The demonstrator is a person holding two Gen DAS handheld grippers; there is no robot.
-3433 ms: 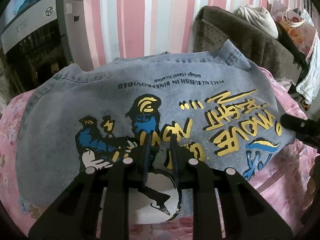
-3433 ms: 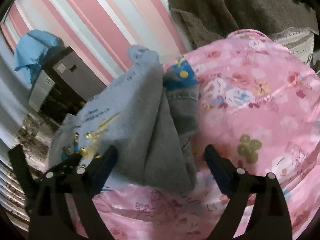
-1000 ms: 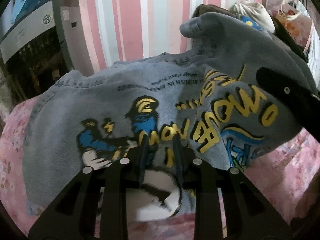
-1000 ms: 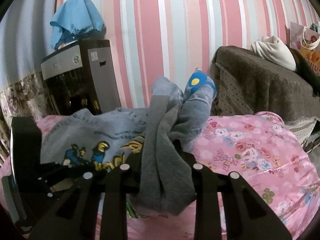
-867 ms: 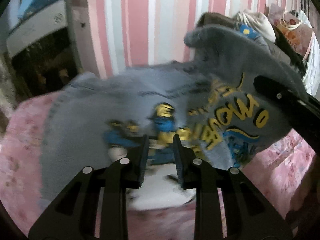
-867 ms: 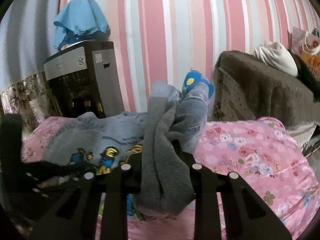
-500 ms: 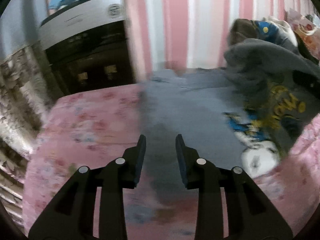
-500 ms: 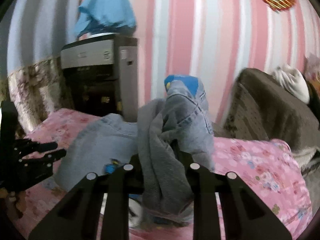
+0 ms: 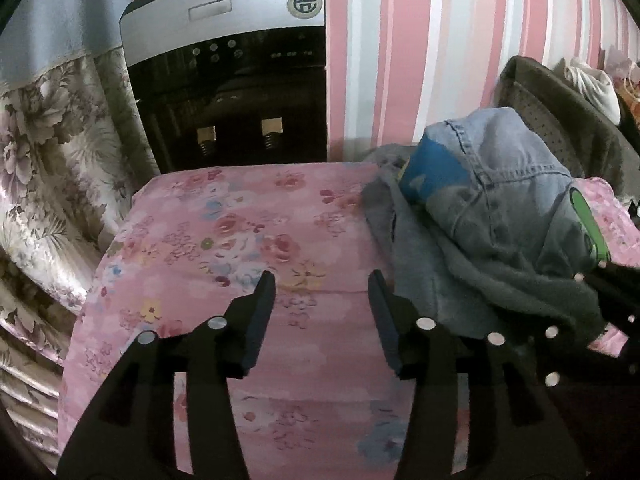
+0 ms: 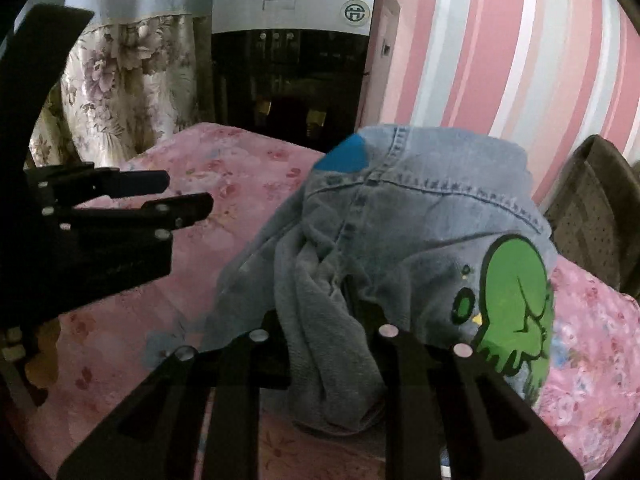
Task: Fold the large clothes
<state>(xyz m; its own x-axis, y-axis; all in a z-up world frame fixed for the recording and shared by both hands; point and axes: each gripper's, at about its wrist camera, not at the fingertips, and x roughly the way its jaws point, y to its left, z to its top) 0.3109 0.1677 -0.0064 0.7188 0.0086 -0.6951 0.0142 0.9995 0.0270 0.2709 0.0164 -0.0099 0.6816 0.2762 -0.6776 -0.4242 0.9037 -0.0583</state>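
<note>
The right gripper (image 10: 324, 328) has its jaws clamped on a thick bunch of the jacket (image 10: 420, 240), whose grey fleecy lining spills out between the fingers (image 10: 392, 356) and hangs in a rolled fold below them. The left gripper (image 9: 322, 292) is empty, its jaws wide apart over the bare pink floral cover (image 9: 224, 240); in the right wrist view it shows at the left edge (image 10: 132, 200), well clear of the cloth. The jacket is faded blue denim, heaped rather than flat, lying on the right half of the cover with its stitched seams and a row of topstitching arching over the top of the mound. A green cartoon print (image 10: 516, 304) with black outline sits on the right side of the heap, and a solid blue patch (image 10: 344, 156) shows near its far edge. Its lower hem may be tucked under the heap, but the fold hides it. Behind the cover stands a black and silver dispenser (image 9: 228, 68), with a floral curtain (image 9: 48, 152) to its left, a striped pink wall (image 9: 420, 40) behind, and a brown chair (image 9: 560, 120) to the right.
</note>
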